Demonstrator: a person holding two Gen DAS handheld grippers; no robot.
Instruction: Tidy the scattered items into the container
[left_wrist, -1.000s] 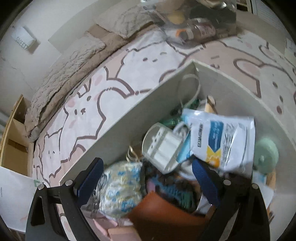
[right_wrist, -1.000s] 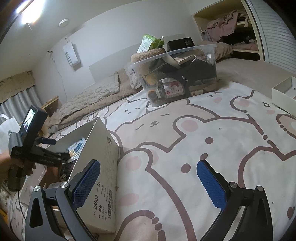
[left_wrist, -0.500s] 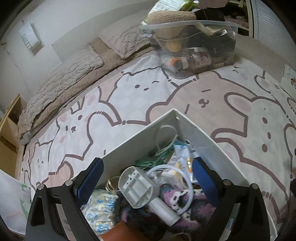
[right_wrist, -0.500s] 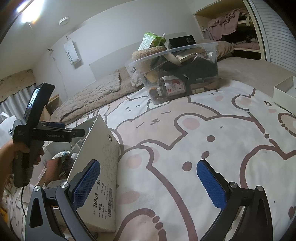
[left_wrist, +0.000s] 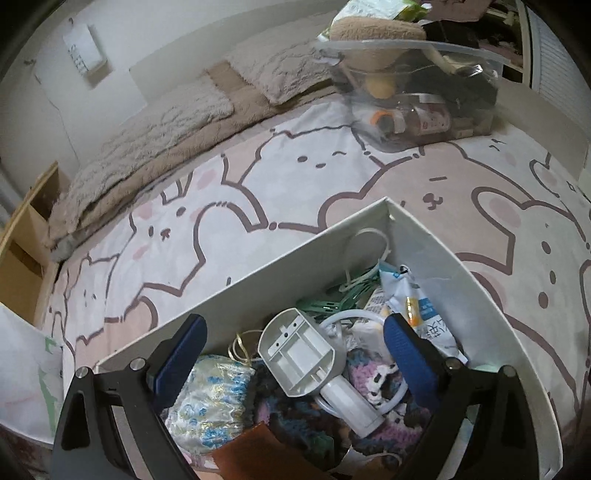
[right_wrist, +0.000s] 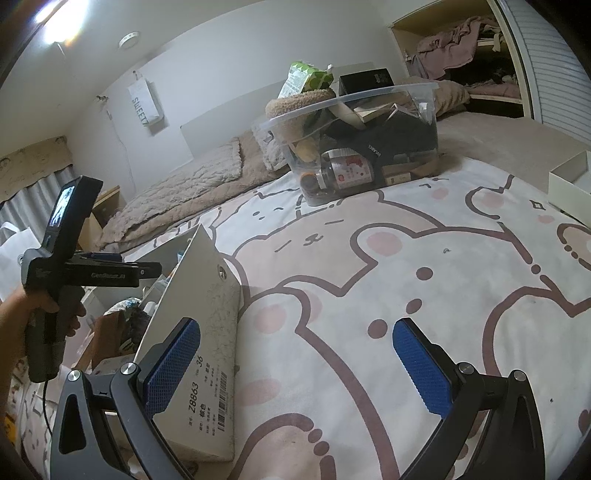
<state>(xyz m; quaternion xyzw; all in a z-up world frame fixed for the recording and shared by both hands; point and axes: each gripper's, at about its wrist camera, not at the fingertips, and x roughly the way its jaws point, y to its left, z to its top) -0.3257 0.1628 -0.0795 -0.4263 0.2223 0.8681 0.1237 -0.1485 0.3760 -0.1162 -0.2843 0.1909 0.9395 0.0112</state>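
Observation:
A white cardboard box (left_wrist: 280, 273) sits on the bear-print bed sheet and holds several items: a white plastic plug-like device (left_wrist: 306, 354), a blue-and-white packet (left_wrist: 417, 314), green clips (left_wrist: 332, 302), a patterned wrapped bundle (left_wrist: 207, 391) and a knitted piece (left_wrist: 373, 380). My left gripper (left_wrist: 291, 354) is open and empty, held above the box. My right gripper (right_wrist: 295, 369) is open and empty, above the sheet just right of the box's labelled wall (right_wrist: 207, 332). The left gripper (right_wrist: 147, 271) also shows in the right wrist view, above the box.
A clear plastic bin (right_wrist: 354, 147) full of mixed things stands at the far side of the bed. Beige pillows and blanket (left_wrist: 155, 140) lie at the head. Another white box (right_wrist: 569, 184) sits at the right edge. A wooden bedside shelf (left_wrist: 22, 251) is to the left.
My left gripper has risen and pulled back from inside the box, so more of the bed and the far bin shows. My right gripper has hardly moved.

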